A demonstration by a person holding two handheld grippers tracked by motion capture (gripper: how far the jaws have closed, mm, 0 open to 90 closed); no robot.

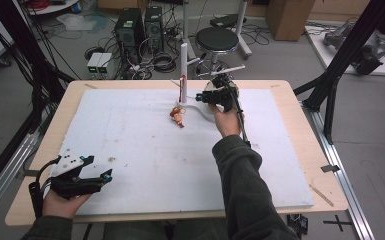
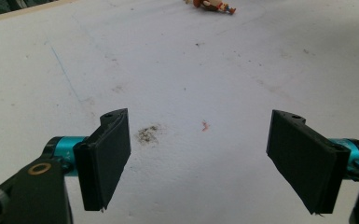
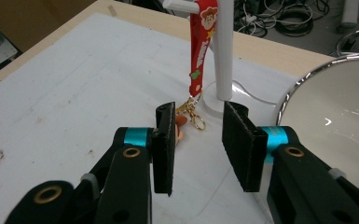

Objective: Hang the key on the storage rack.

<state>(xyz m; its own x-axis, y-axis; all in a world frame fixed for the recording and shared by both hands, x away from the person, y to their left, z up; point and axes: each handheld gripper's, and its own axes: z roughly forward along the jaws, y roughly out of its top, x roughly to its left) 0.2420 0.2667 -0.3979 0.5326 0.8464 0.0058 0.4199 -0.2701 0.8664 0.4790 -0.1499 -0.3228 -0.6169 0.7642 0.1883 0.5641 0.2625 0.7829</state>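
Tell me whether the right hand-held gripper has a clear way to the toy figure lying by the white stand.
Probably yes: the right hand-held gripper is open just short of the toy figure, with nothing between them.

keychain strap (image 3: pixel 198 46): red, hanging from white stand (image 3: pixel 225 51) | figure (image 1: pixel 178 116): lying on mat beside base

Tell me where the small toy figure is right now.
In the high view the toy figure lies on the white mat, far centre, beside the white stand, left of the right claw.
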